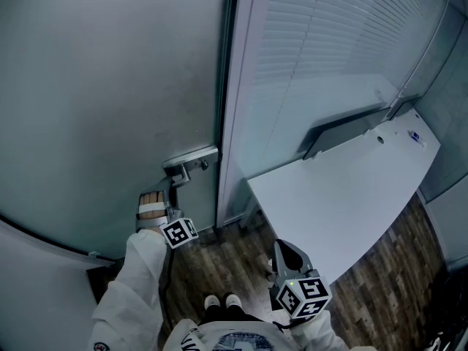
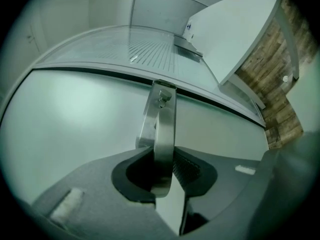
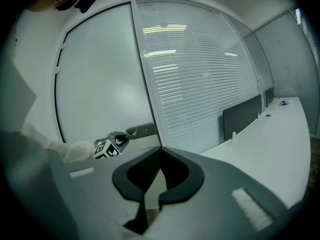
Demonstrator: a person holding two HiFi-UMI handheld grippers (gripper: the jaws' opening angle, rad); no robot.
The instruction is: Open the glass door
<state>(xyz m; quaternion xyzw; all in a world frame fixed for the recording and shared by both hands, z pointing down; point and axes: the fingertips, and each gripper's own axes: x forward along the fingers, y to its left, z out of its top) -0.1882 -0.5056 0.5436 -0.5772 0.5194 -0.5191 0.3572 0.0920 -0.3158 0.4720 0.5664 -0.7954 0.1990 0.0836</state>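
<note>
The frosted glass door point(image 1: 110, 86) fills the left of the head view, with a metal lever handle point(image 1: 189, 165) at its right edge. My left gripper point(image 1: 175, 185) reaches up to that lever. In the left gripper view the handle point(image 2: 164, 134) runs between the jaws and both pads press on its end, so the left gripper point(image 2: 165, 180) is shut on it. The right gripper point(image 1: 287, 253) hangs low at my right, apart from the door point(image 3: 100, 84). In its own view the right gripper point(image 3: 151, 196) has its tips together with nothing held, and the left gripper point(image 3: 116, 140) shows at the handle.
To the right of the door frame stands a glass partition with blinds point(image 1: 329, 35). A white desk point(image 1: 351, 203) with a dark divider panel point(image 1: 344, 126) juts out close to the right gripper. The floor point(image 1: 212, 262) is dark wood, with my shoes point(image 1: 221, 300) on it.
</note>
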